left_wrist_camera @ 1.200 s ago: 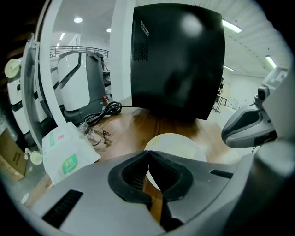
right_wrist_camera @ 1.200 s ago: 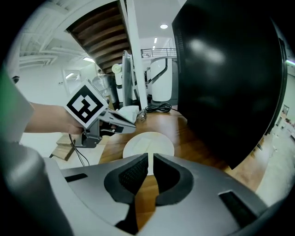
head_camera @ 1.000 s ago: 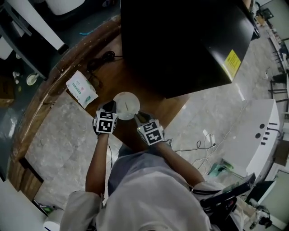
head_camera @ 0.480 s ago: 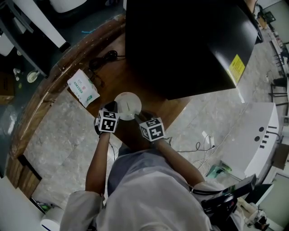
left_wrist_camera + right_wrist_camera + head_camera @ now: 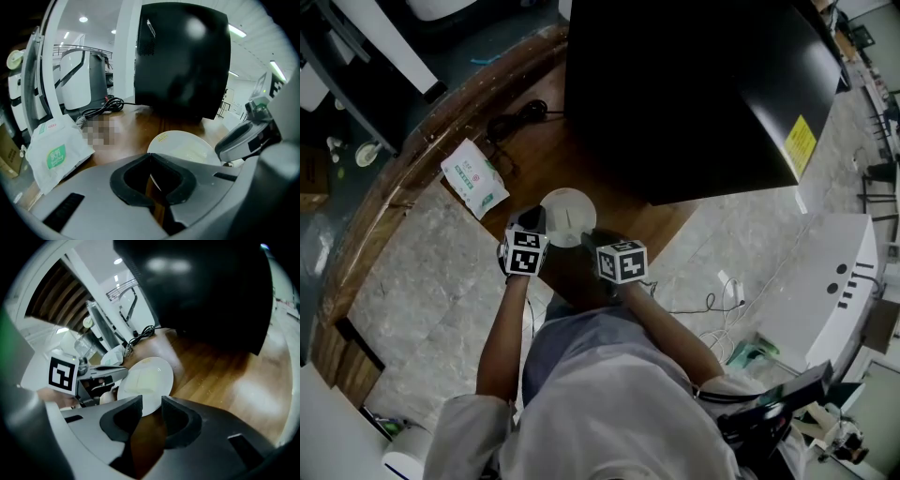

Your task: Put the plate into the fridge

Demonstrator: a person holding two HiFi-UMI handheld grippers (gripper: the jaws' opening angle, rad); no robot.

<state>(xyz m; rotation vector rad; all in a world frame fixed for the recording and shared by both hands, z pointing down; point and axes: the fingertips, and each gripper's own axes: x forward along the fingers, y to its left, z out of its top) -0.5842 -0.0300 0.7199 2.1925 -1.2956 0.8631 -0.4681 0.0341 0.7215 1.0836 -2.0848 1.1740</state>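
Right gripper (image 5: 151, 401): jaws apart, just been opening; plate (image 5: 145, 380) has near rim at mouth of gap, pads clear of it.
Left gripper (image 5: 150, 157): tips drawn together at plate's rim, apparently pinching it, though own view is dim there.
Right gripper view alone shows left gripper's marker cube (image 5: 62, 373) across plate.
Left gripper view alone shows white packet (image 5: 54, 150) left of jaws, black cable (image 5: 101, 108) beyond it.
Head view: jaw pairs on opposite sides of plate, over wooden table (image 5: 525, 159).
Black fridge (image 5: 675, 84) beyond plate, ahead of both jaw pairs.
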